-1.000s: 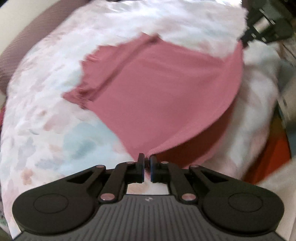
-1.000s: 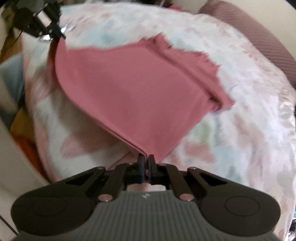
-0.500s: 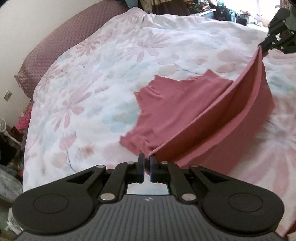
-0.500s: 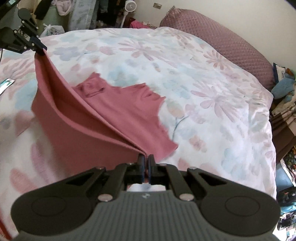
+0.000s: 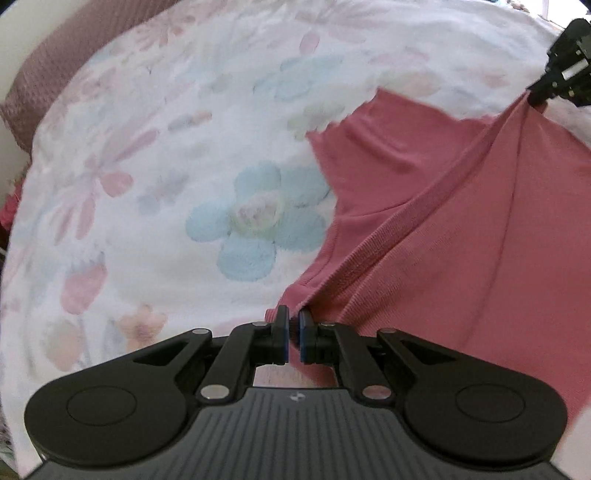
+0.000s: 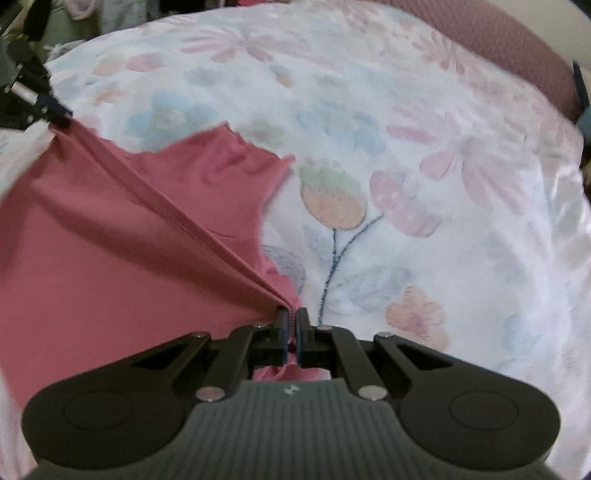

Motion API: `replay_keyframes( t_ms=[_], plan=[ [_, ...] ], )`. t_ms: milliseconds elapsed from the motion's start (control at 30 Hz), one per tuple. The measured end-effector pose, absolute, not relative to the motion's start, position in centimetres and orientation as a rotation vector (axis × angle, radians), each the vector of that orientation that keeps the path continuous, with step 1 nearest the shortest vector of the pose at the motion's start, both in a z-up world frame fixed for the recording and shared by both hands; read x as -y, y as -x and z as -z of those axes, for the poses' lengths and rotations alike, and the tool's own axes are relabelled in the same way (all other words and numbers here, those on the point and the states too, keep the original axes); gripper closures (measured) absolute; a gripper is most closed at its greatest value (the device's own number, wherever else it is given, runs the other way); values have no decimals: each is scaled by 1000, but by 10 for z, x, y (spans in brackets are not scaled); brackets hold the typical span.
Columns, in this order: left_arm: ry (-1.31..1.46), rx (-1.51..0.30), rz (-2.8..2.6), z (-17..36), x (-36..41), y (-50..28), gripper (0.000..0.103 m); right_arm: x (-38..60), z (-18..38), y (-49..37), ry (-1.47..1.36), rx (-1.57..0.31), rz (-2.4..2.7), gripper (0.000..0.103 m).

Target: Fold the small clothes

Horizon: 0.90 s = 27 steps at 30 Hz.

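A small pink knit garment (image 5: pixel 461 229) lies partly on a floral bedspread, its ribbed hem pulled taut between my two grippers. My left gripper (image 5: pixel 293 317) is shut on one hem corner. The right gripper (image 6: pixel 291 317) is shut on the other corner of the pink garment (image 6: pixel 110 258). In the left wrist view the right gripper (image 5: pixel 535 94) shows at the top right, holding the hem's far end. The left gripper (image 6: pixel 61 120) appears at the upper left of the right wrist view. The hem is carried over the garment's upper part, whose neckline end lies flat on the bed.
The white bedspread (image 5: pixel 166 184) with pink and blue flowers fills both views. A mauve textured pillow or headboard cushion (image 5: pixel 62 62) lies along the far edge, seen too as the mauve cushion (image 6: pixel 517 48). Cluttered room items sit beyond the bed's corner (image 6: pixel 92 14).
Both grippers have swept across the bed with the hem, folding the lower half over the upper part and coming lower toward the bedspread. The garment went from hanging stretched to doubled over.
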State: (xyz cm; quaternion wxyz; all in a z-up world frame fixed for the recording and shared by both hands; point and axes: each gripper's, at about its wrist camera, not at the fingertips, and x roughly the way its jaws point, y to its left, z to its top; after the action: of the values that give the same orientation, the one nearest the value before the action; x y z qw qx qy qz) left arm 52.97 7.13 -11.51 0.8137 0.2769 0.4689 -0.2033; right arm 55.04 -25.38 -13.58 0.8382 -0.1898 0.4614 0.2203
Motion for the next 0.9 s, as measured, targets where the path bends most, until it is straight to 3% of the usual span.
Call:
replay_keyframes(
  t_ms=[67,133,167,267,367,433,600,700,733,767,800,867,900],
  plan=[
    [-562,-1008,426,129,-74,-538,96,253,157,-562,379,-999,-458,103],
    [-529,-979,394,136,-78,-544,85,252,174,-568,362,-1007,-446,103],
    [-510,-955,359,135,-82,-544,84,253,180,-570,358,-1003,-425,101],
    [-377,-895,258,124,-103,-547,78,261,181,-568,309,-963,-367,75],
    [-186,-884,269,103,-129,-539,74,273,170,-560,233,-937,-345,74],
    [-87,-933,322,97,-136,-535,59,279,163,-551,177,-934,-345,74],
    [-115,-944,353,106,-119,-516,56,287,158,-534,26,-939,-319,74],
    [-140,-961,301,122,-107,-521,58,291,166,-534,-66,-954,-282,74],
    [-141,-973,282,126,-105,-523,76,294,170,-536,-105,-969,-261,74],
    [-117,-977,273,129,-107,-526,86,298,175,-539,-149,-986,-244,75],
    [-76,-967,288,129,-111,-526,94,302,180,-540,-196,-998,-230,83],
    [-8,-918,280,124,-122,-521,95,311,186,-539,-301,-999,-218,103],
    [35,-888,286,119,-128,-518,96,315,186,-538,-341,-991,-228,103]
  ],
)
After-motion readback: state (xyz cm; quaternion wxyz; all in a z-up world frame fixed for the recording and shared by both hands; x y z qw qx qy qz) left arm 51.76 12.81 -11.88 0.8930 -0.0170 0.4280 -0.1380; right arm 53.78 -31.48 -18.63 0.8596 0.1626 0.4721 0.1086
